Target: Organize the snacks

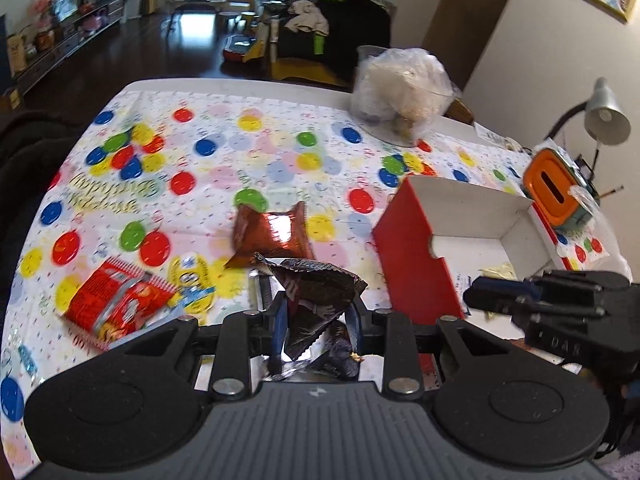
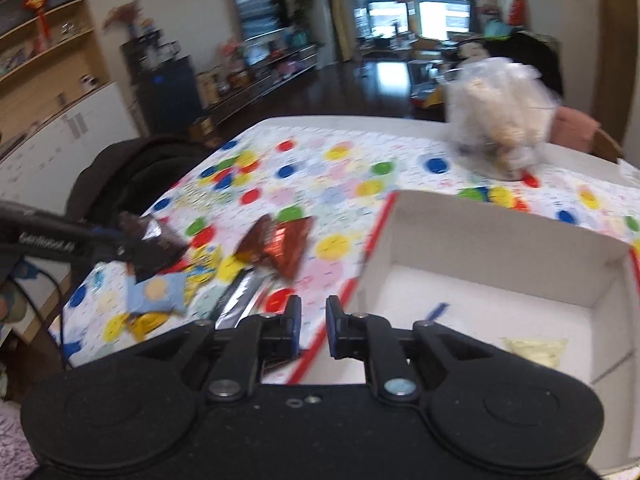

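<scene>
My left gripper [image 1: 316, 320] is shut on a crumpled dark brown snack packet [image 1: 316, 284], held above the dotted tablecloth. The right wrist view shows the same packet [image 2: 156, 244] at the left. An open box [image 1: 416, 256] with red sides and a white inside stands to the right, and a pale yellow packet [image 2: 536, 350] lies in it. My right gripper [image 2: 313, 312] is shut with nothing between its pads, over the near left edge of the box [image 2: 500, 232]. On the cloth lie a coppery packet [image 1: 272, 236], a red packet [image 1: 116, 304] and a blue packet [image 2: 158, 294].
A clear plastic bag [image 1: 400, 92] of goods stands at the table's far side. An orange tissue box [image 1: 554, 190] and a grey desk lamp [image 1: 606, 114] are at the far right. A dark chair [image 2: 132, 176] is at the table's left edge. A silver-black wrapper [image 2: 240, 298] lies near the box.
</scene>
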The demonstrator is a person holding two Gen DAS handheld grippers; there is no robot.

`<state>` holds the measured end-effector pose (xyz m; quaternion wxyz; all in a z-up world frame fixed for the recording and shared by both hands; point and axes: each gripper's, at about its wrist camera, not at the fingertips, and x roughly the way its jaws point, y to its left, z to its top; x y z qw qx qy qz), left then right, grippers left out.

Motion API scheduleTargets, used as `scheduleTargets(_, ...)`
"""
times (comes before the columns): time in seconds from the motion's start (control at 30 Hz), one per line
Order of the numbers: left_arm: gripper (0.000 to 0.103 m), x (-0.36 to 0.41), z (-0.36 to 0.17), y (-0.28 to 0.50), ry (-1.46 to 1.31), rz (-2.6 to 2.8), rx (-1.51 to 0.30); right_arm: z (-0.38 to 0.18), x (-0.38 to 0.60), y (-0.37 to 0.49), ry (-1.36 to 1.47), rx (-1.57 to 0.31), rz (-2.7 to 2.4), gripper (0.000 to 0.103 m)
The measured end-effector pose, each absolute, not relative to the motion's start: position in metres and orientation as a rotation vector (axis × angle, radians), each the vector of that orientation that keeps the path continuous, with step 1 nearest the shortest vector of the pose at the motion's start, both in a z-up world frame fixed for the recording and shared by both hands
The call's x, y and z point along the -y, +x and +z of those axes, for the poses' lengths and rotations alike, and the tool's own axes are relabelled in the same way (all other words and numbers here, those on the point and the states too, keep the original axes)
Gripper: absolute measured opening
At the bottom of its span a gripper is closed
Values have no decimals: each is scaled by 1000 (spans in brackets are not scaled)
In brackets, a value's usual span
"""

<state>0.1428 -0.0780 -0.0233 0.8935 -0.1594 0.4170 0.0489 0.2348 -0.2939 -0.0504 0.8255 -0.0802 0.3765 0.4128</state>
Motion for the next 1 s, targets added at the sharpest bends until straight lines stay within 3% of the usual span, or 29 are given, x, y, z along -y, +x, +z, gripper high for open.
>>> scheduleTargets(0.27, 29, 36, -26, 96, -370, 194, -846, -62, 243, 219, -193, -878, 923, 39)
scheduleTargets(0.37, 29, 16, -27, 80, -384, 211, -838, -70, 230, 216, -168, -927, 875, 53)
scheduleTargets(0.43, 29, 3, -30, 72, -392, 212, -840, -75, 222, 213, -154, -951, 818, 68)
scheduleTargets(0.63, 29, -25, -38, 59, -374, 177, -860, -94, 199, 204, -153, -979, 629, 72)
scheduleTargets(0.8, 29, -42, -39, 57, -347, 130, -864, -98, 187, 204, -65, -1022, 477, 62)
scheduleTargets(1.0, 29, -61, -41, 56, -336, 90, -873, -114, 192, 204, 48, -1051, 277, 59)
